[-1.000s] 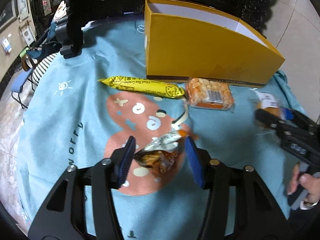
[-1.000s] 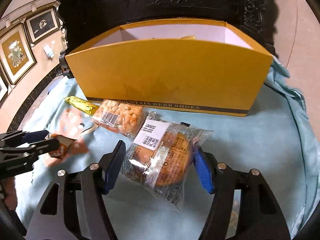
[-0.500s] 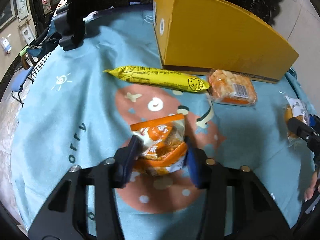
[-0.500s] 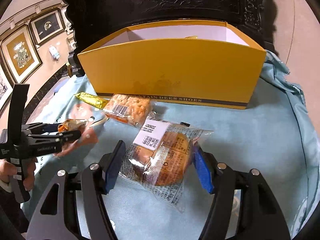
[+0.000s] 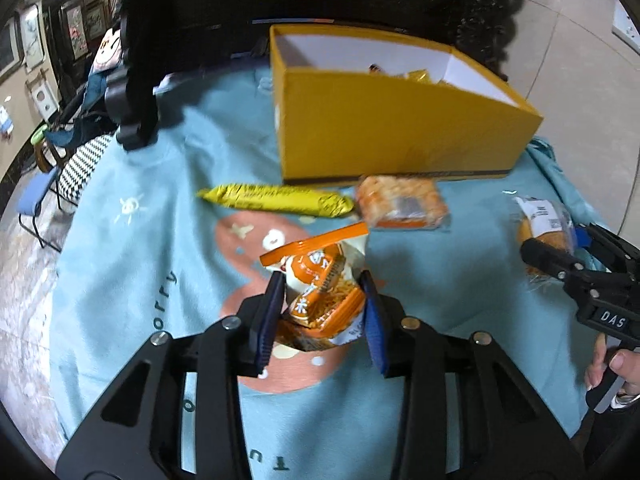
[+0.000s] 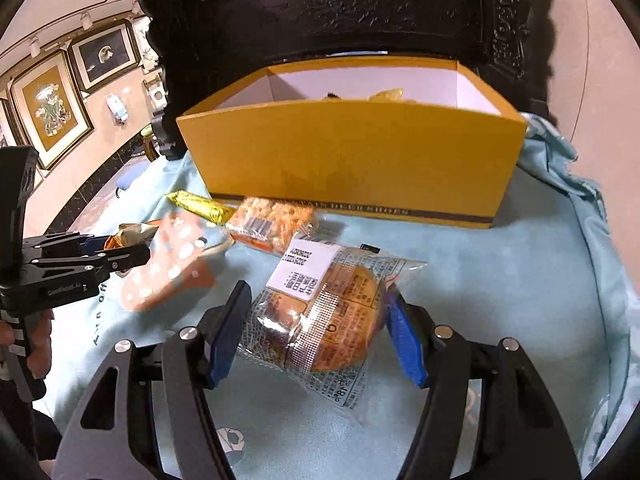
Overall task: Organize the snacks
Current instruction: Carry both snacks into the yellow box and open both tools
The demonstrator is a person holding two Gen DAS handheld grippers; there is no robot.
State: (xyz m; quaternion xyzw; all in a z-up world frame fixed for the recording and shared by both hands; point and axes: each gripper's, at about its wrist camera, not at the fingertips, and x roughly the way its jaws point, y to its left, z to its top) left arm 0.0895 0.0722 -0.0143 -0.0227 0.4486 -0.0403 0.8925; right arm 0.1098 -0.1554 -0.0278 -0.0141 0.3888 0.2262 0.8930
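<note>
My left gripper (image 5: 322, 286) is shut on an orange and white snack bag (image 5: 320, 292) and holds it above the blue cloth. It also shows in the right wrist view (image 6: 120, 254), at the left. My right gripper (image 6: 316, 316) is open around a clear-wrapped round bun (image 6: 332, 316) that lies on the cloth; the blue pads stand at its two sides. The bun also shows in the left wrist view (image 5: 544, 220). A yellow shoe box (image 5: 400, 132) (image 6: 352, 160) stands open behind, with a few snacks inside.
A long yellow cracker pack (image 5: 276, 200) and an orange rice-cracker pack (image 5: 404, 204) lie in front of the box on the blue cartoon-print cloth (image 5: 140, 240). Dark carved furniture (image 6: 340, 12) stands behind the box. A chair (image 5: 44, 184) stands at the left.
My left gripper closed on the orange snack bag and lifted it off the cloth toward the box. My right gripper stayed around the bun, and has moved slightly closer.
</note>
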